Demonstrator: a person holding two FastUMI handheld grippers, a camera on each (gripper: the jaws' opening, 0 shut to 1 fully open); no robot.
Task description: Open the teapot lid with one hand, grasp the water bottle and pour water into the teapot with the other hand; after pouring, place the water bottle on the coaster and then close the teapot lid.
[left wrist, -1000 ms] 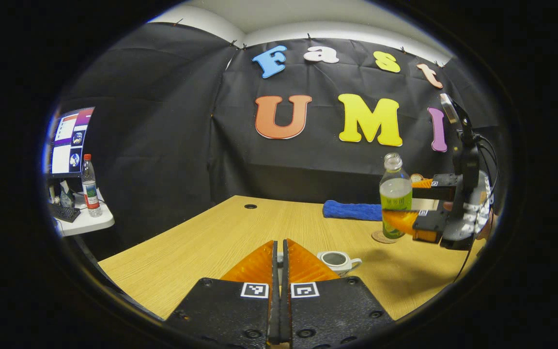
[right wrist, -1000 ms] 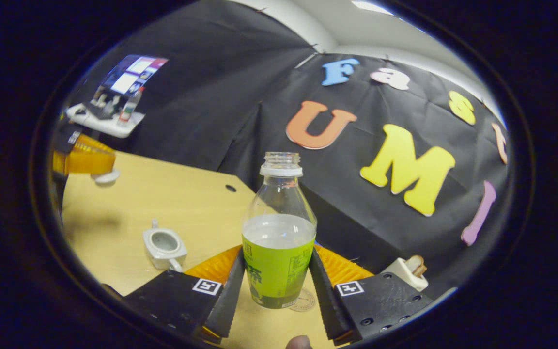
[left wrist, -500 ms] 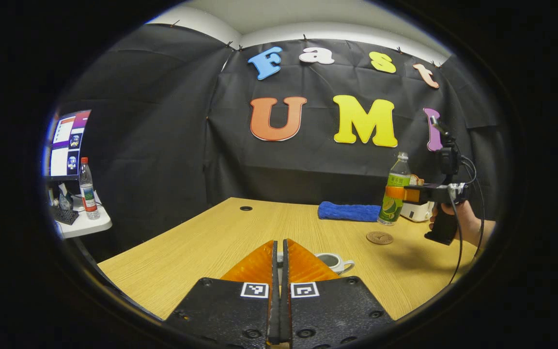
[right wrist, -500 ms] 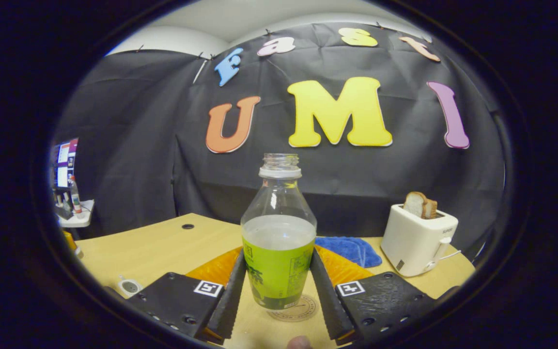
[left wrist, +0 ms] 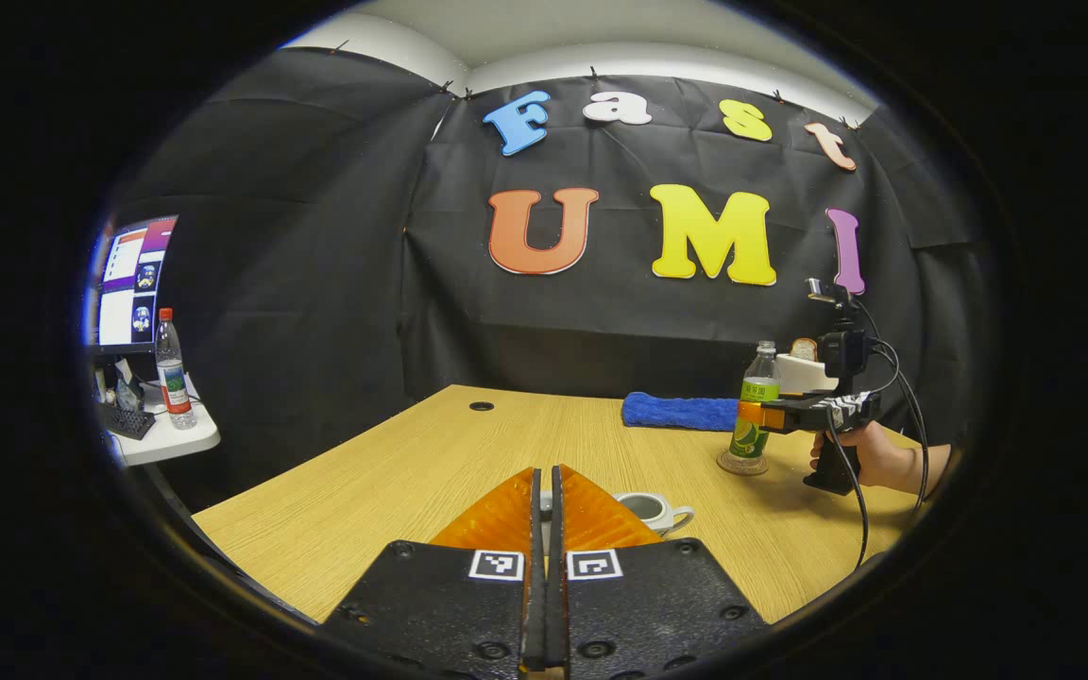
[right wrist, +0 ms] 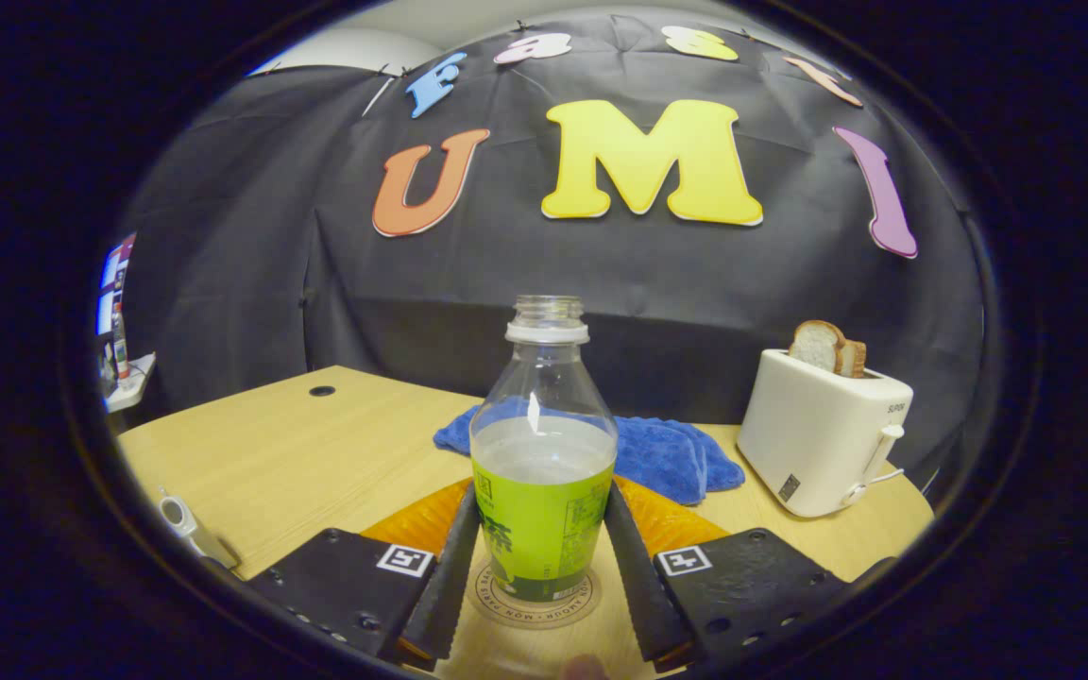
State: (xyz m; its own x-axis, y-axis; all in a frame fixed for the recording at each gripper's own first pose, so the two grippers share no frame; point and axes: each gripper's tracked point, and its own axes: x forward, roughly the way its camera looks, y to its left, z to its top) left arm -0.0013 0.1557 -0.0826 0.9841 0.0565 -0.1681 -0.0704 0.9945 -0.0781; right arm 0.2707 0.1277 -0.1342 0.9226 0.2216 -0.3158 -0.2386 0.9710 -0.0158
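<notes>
Bare table (left wrist: 431,453) left and centre, teapot (left wrist: 653,510) near centre, bottle (right wrist: 544,472) on coaster (right wrist: 535,604) right, cloth (right wrist: 657,453) and toaster (right wrist: 818,444) just behind it.

Far claw (left wrist: 759,416) grips bottle (left wrist: 754,413) standing on coaster (left wrist: 740,465).

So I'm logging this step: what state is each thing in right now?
Water bottle: uncapped, upright, part full, on the coaster.
Coaster: flat under the bottle.
Teapot: lid off, open.
Right gripper: shut on the bottle.
Left gripper: shut; whether it holds the lid cannot be told.
Toaster: bread sticking up.
</notes>
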